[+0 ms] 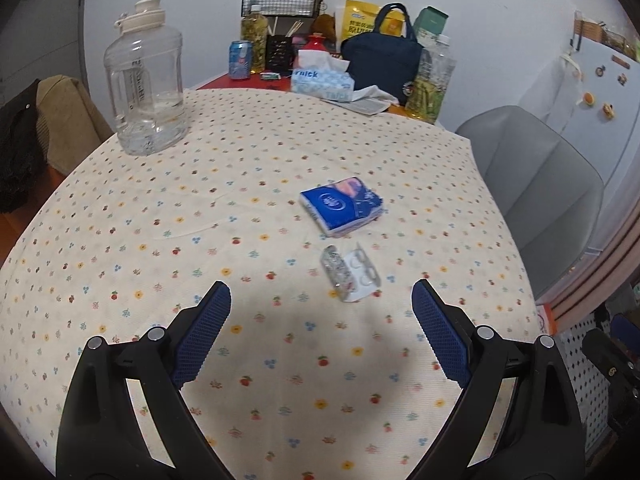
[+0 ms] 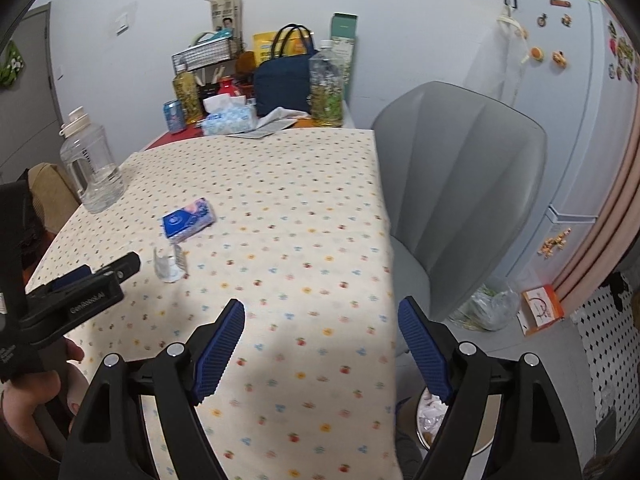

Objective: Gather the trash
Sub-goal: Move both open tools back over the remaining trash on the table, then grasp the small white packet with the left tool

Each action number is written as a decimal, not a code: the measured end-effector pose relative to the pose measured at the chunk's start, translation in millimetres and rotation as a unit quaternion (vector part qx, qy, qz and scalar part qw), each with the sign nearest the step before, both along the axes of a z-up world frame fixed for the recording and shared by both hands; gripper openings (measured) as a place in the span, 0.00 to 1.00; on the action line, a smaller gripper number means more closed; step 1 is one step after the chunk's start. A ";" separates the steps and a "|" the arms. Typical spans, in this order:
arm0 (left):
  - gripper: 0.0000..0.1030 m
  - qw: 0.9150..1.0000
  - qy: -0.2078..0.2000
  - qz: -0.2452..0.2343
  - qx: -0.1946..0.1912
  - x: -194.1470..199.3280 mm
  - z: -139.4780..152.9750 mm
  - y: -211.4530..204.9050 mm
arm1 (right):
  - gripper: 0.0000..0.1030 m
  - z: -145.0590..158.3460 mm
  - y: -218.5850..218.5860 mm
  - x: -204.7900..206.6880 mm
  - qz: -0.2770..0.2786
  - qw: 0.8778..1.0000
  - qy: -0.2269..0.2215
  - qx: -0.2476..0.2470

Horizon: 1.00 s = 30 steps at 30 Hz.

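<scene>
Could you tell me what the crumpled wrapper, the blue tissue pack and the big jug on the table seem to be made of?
Wrapper: likely thin clear plastic with a white backing, glossy; it is see-through, creased and catches the light.
Tissue pack: soft printed plastic film, slightly shiny, with rounded, squashed edges.
Jug: hard clear plastic, probably; thick see-through walls, moulded ridges and an opaque cream cap.

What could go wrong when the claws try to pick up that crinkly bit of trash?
The blister pack lies flat and thin on the tablecloth, so the left claw might pinch cloth too and tug it. The tissue pack sits just behind and could get bumped. The bin hides below the table edge, so a drop might miss.
</scene>
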State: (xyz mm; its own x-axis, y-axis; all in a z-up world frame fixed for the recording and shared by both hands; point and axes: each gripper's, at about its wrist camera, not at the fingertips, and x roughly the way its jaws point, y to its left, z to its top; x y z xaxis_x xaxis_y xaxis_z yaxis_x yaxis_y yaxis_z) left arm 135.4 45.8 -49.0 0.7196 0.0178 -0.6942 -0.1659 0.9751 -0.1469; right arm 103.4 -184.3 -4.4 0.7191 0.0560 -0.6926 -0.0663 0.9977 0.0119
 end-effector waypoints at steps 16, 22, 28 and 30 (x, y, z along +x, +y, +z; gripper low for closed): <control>0.88 0.999 0.030 -0.005 0.015 42.7 -21.3 -20.7 | 0.79 -14.3 -8.0 25.7 0.002 1.000 0.016 0.021; 0.88 0.999 0.043 -0.008 0.019 55.2 -32.1 -31.5 | 0.79 -20.3 -13.2 36.9 -0.002 1.000 0.023 0.015; 0.42 0.998 0.067 -0.012 0.001 62.6 -42.7 -28.3 | 0.79 -24.1 -4.5 48.7 0.002 1.000 0.028 0.006; 0.36 0.998 0.064 -0.006 -0.002 60.5 -41.5 -22.0 | 0.79 -24.9 2.7 50.6 0.010 1.000 0.029 0.002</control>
State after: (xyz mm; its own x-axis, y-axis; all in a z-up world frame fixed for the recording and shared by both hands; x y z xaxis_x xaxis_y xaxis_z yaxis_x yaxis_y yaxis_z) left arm 195.8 23.8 -90.5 0.6255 0.0066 -0.7802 -0.1713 0.9767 -0.1290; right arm 154.0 -181.6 -29.3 0.6764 0.0724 -0.7330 -0.0852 0.9962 0.0198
